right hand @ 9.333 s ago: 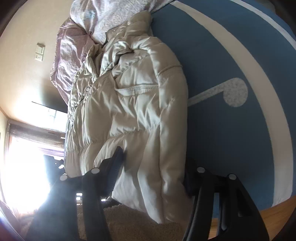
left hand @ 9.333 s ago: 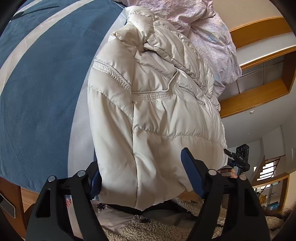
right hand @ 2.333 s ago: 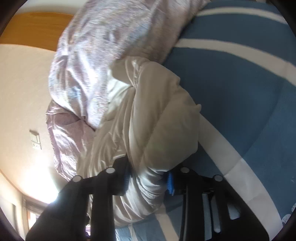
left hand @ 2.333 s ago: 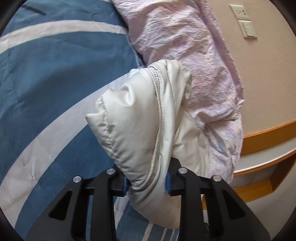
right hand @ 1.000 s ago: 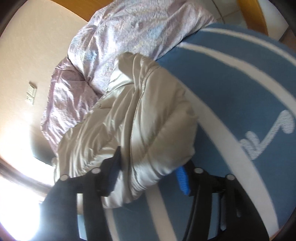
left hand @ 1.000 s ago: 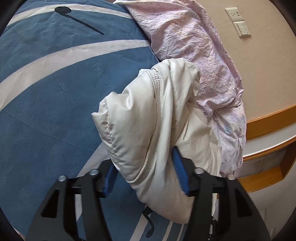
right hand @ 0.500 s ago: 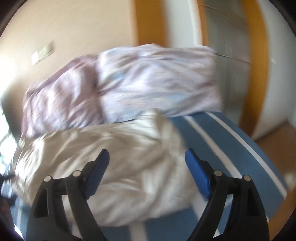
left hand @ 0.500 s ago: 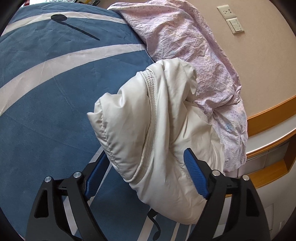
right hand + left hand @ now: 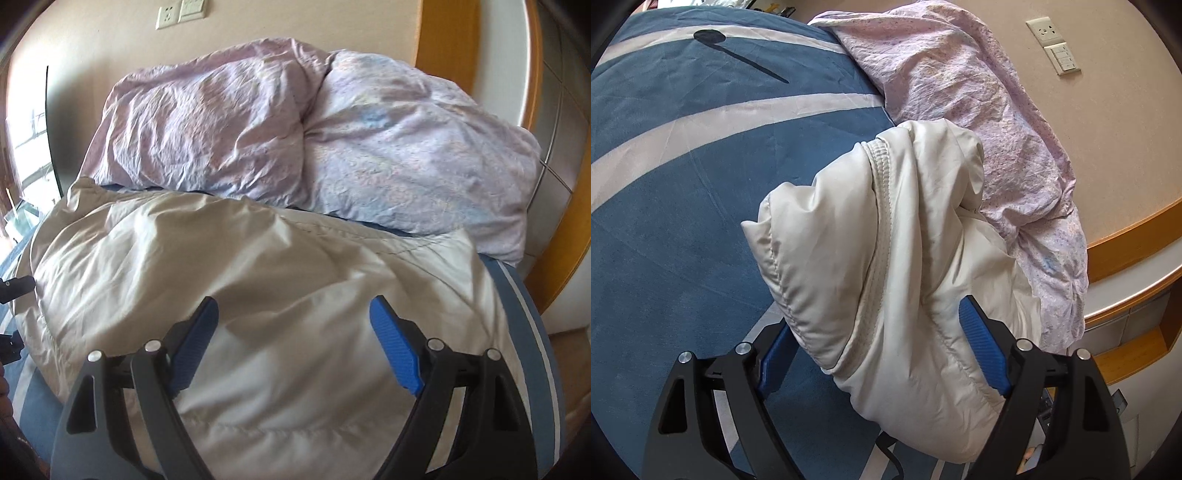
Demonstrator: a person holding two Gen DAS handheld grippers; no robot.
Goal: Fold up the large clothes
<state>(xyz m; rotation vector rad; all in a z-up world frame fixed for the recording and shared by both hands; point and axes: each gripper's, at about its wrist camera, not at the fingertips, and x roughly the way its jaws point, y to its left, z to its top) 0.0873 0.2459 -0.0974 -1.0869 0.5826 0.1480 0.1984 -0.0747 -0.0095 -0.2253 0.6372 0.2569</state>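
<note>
Cream puffer jacket [image 9: 886,258], folded into a thick bundle, lies on the blue bedspread [image 9: 672,192] with pale stripes, its far edge against the crumpled lilac duvet [image 9: 979,96] by the wall. In the left wrist view, the left gripper [image 9: 875,347] points down at a slant onto the near end of the bundle; its jaws have just been opening and now stand wide apart, the jacket's padded fold bulging between the blue pads [image 9: 984,352] without being squeezed. Further right, a wall socket and switch [image 9: 1054,46] sit above wooden trim. In the right wrist view, the right gripper [image 9: 295,343] hangs tilted downward over the jacket's broad smooth side, its jaws likewise just opened and spread wide, the pads clear of the fabric beneath them.
</note>
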